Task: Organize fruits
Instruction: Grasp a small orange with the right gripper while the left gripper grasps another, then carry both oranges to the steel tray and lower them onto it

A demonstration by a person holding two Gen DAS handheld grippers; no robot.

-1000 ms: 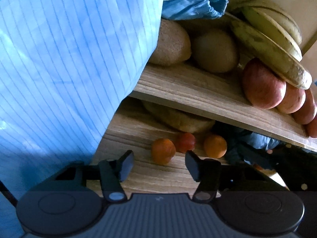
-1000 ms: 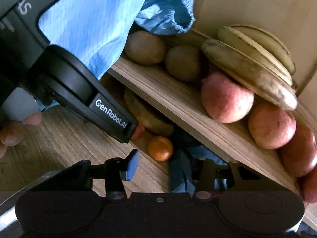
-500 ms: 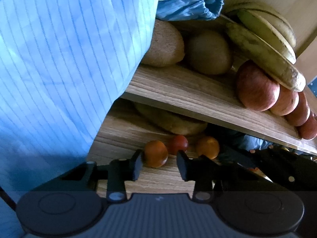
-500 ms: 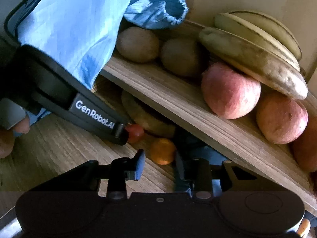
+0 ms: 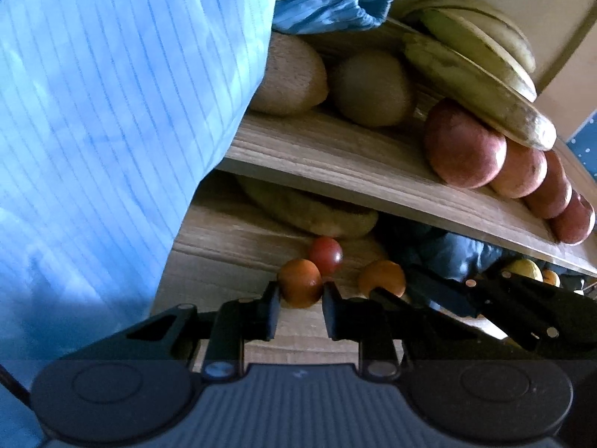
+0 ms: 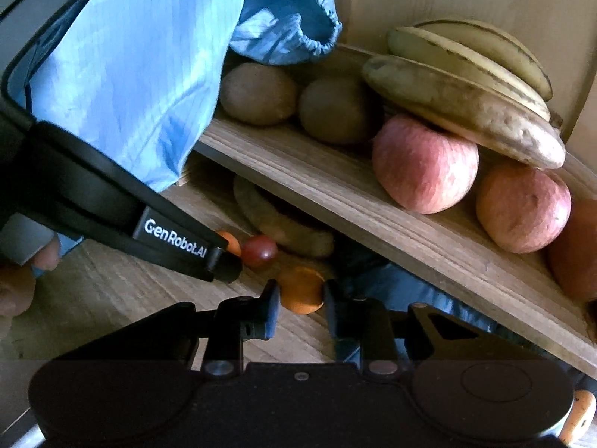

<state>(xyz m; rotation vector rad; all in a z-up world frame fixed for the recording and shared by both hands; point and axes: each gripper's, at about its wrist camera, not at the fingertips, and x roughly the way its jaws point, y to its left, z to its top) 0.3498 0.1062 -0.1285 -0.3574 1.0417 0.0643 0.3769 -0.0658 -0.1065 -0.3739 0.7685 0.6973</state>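
Note:
On the lower wooden surface [image 5: 220, 261] lie two small oranges and a small red fruit [image 5: 325, 254]. My left gripper [image 5: 297, 311] is shut on the left orange [image 5: 299, 286]. My right gripper [image 6: 300, 308] is shut on the other orange [image 6: 300, 288]; that orange also shows in the left wrist view [image 5: 382, 278]. The red fruit [image 6: 259, 250] sits between the two grippers. The left gripper's black body [image 6: 123, 212] crosses the right wrist view.
A wooden shelf [image 5: 354, 164] above holds two brown kiwis [image 5: 369, 89], several red apples [image 5: 464, 145] and a bunch of bananas [image 5: 474, 63]. A banana [image 5: 309, 212] lies under the shelf. A blue sleeve [image 5: 112, 112] fills the left. A blue cloth [image 6: 391, 291] lies beneath the shelf.
Both grippers moved forward to the small oranges and their fingers closed from wide open onto one orange each.

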